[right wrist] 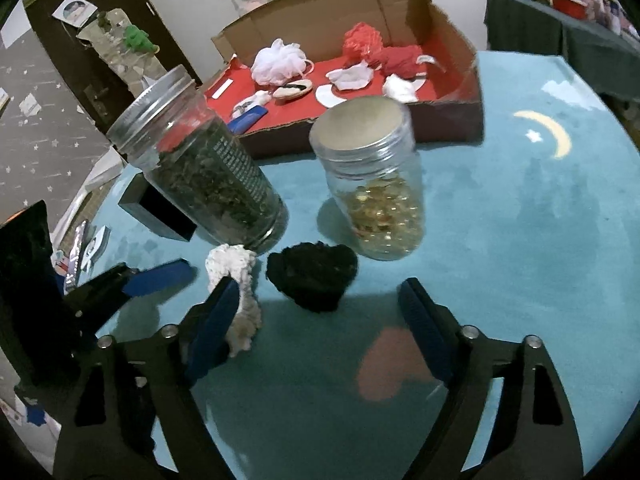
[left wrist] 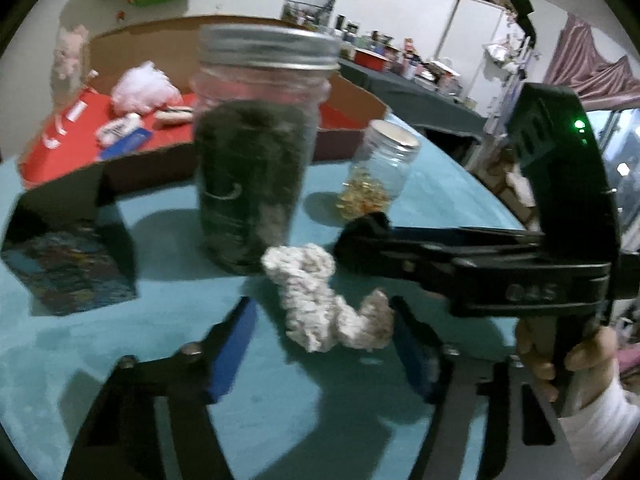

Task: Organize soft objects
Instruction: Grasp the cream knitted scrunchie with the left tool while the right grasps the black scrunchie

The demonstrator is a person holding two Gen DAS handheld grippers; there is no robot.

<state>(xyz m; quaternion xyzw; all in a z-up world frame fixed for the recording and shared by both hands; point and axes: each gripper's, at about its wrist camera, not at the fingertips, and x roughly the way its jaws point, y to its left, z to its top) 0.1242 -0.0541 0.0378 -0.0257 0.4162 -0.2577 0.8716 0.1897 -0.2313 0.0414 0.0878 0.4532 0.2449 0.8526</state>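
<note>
Teal fabric covers the desk (right wrist: 520, 216), and nearest the cameras the two grippers sit low over it, each angled down at its own soft thing. The left gripper (left wrist: 320, 344) straddles a cream knitted scrunchie (left wrist: 324, 304), which lies loose on the cloth between the blue pads (left wrist: 232, 344); the jaws stand partly open on either side of it, the right-hand pad close against the knit, though motion blur leaves me unsure whether it already touches. It holds nothing that I can confirm. That straddle suits a pinch across the scrunchie's narrow middle.

Just beside it, the right gripper (right wrist: 324, 320) hovers wide open and empty behind a black fuzzy scrunchie (right wrist: 314, 276), which rests on the desk ahead of the fingertips, not yet between them. A hand (left wrist: 560, 352) in a white sleeve grips that tool's handle.

Directly behind the two scrunchies stand a tall glass jar of dried green herbs (right wrist: 200, 168) and a shorter jar of golden capsules (right wrist: 376, 192), both with lids on; the cream scrunchie lies close to the herb jar's base, so any lift likely needs to come back and up, away from the glass.

Farthest back, an open cardboard box (right wrist: 460, 60) with a red floor already holds white and red mesh bath puffs (right wrist: 280, 62), cloth pads and small items, which suggests it is the collecting place for the soft things.
</note>
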